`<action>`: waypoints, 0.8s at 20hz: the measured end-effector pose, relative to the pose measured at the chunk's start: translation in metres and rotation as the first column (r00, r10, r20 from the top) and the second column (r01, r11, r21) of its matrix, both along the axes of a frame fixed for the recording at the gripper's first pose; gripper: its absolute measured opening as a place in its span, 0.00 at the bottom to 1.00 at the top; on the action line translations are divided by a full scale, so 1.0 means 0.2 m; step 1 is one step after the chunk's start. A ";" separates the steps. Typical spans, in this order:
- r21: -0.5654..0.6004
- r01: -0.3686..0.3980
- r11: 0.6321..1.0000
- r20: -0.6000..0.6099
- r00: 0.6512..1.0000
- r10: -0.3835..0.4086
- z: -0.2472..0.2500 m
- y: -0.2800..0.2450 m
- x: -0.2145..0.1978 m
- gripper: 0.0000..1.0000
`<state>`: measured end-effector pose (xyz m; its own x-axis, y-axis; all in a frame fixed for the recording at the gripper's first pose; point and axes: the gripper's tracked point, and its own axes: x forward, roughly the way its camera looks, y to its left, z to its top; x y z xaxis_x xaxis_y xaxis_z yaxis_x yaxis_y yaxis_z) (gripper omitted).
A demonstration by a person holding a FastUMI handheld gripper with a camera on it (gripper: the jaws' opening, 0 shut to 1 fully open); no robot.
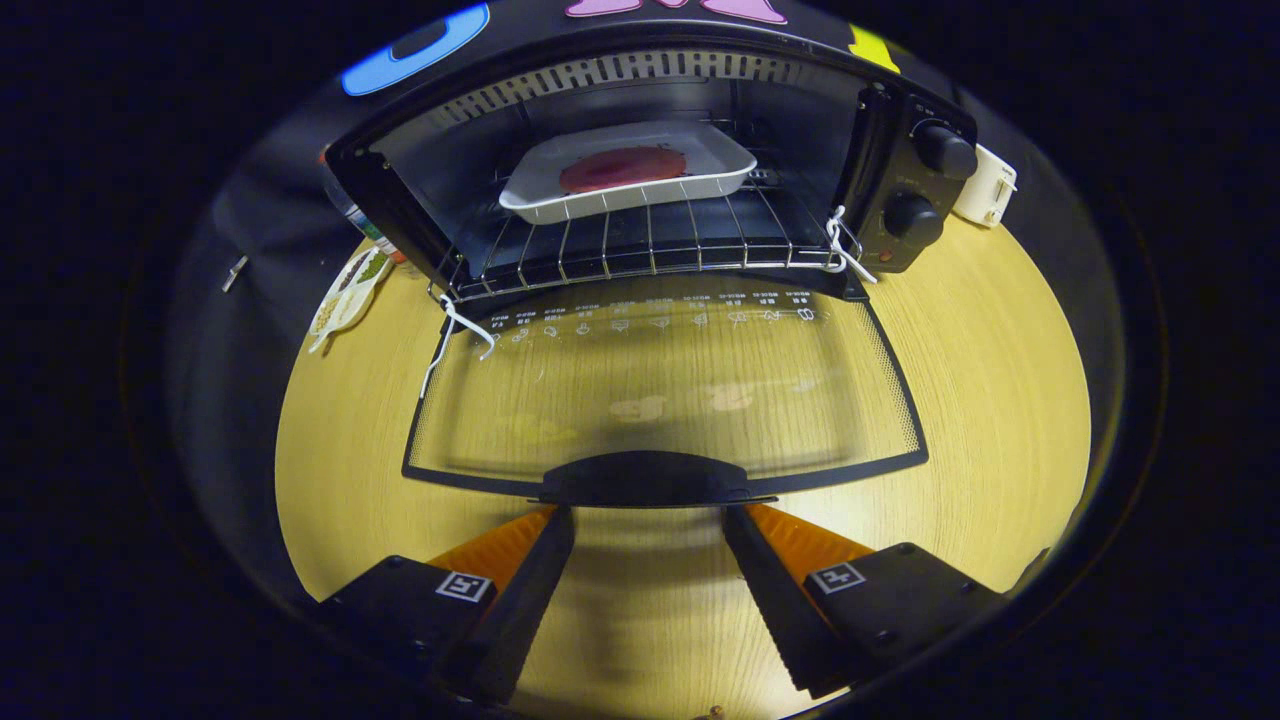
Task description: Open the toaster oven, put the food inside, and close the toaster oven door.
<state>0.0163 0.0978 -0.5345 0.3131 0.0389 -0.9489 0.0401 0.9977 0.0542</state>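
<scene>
A: How far along does the task look?

B: The toaster oven (pixel 640 170) stands open, its glass door (pixel 660 390) folded down flat over the wooden table (pixel 1000 400). The white tray (pixel 628 170) with the reddish food (pixel 622 168) already sits on the wire rack (pixel 640 245) inside, at twelve o'clock from the fingers. So opening and loading appear done; closing the door is what remains.

A: And the gripper?

B: The gripper (pixel 648 520) is spread apart and grips nothing. Its two fingertips sit at the door's black handle (pixel 645 480), one toward eleven o'clock, one toward one o'clock; whether they touch it is hard to tell.

A: How does the tray look?

B: Shallow, rectangular, slightly skewed on the rack, the food a flat dark-red round in its middle. The two knobs (pixel 930 185) lie at about two o'clock of it.
</scene>
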 end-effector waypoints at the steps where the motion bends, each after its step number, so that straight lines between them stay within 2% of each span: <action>1: 0.007 0.007 1.000 0.014 1.000 -0.007 0.03 0.01 0.00 0.99; 4: 0.043 0.026 0.999 0.044 0.999 -0.028 0.13 0.02 0.00 0.99; 10: 0.135 0.044 0.990 0.219 0.973 -0.073 0.41 0.06 0.11 0.99; 13: 0.132 0.016 0.991 0.260 0.964 -0.050 0.51 0.07 0.12 0.99; 16: 0.132 -0.016 0.991 0.248 0.969 -0.018 0.50 0.09 0.03 0.99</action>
<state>0.0233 0.1157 -0.4340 0.5381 0.1583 -0.8279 0.0098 0.9810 0.1939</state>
